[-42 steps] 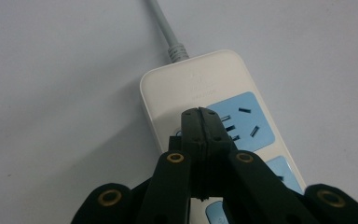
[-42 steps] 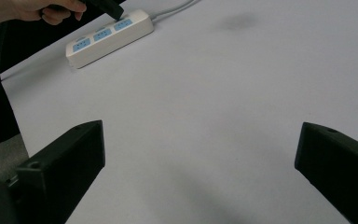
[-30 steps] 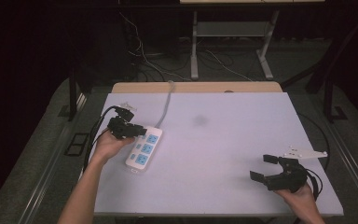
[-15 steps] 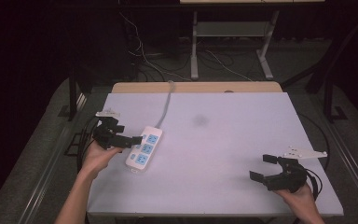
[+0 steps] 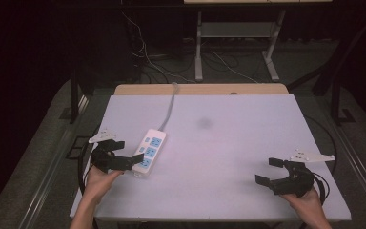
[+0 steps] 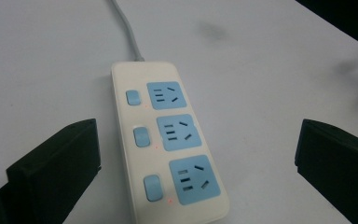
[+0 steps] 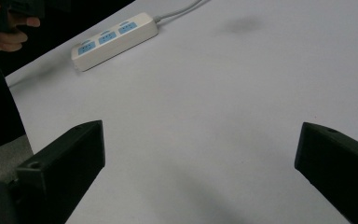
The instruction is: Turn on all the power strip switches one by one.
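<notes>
High view: left gripper (image 5: 134,160) has just opened wide and backed off the power strip (image 5: 149,151), released on worktop (image 5: 228,152); right gripper (image 5: 267,172) gapes empty

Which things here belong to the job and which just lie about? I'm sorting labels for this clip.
In the job:
- power strip, white with blue sockets
- its cable
- left claw, open, close beside the strip

Lying about:
- right claw, open over bare table
- dark smudge on the table
</notes>
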The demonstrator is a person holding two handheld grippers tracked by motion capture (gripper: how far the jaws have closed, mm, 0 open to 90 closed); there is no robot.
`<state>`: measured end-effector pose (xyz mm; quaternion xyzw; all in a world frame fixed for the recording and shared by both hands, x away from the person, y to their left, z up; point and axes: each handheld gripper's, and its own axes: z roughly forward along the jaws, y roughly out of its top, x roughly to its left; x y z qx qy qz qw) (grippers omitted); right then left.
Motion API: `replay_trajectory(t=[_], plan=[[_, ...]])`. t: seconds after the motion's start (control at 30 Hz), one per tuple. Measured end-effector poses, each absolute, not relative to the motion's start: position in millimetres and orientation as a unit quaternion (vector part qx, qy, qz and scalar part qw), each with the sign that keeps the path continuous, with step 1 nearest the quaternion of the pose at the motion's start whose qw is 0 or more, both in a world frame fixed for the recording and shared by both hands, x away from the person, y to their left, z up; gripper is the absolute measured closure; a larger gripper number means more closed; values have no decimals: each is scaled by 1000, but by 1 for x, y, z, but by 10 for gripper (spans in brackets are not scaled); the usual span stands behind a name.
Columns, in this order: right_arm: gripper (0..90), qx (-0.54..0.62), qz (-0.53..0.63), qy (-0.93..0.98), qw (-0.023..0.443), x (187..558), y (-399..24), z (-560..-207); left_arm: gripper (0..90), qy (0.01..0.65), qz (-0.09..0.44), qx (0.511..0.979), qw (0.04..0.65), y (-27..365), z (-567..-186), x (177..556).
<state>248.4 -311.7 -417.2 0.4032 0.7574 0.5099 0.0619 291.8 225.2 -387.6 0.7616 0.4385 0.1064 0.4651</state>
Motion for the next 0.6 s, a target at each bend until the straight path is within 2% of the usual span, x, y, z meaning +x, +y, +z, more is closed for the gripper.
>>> replay_trajectory(t=[0.6], plan=[[15,404,508,759,58,246,-310,-418,0,403,117,760,496,204,-407,252]])
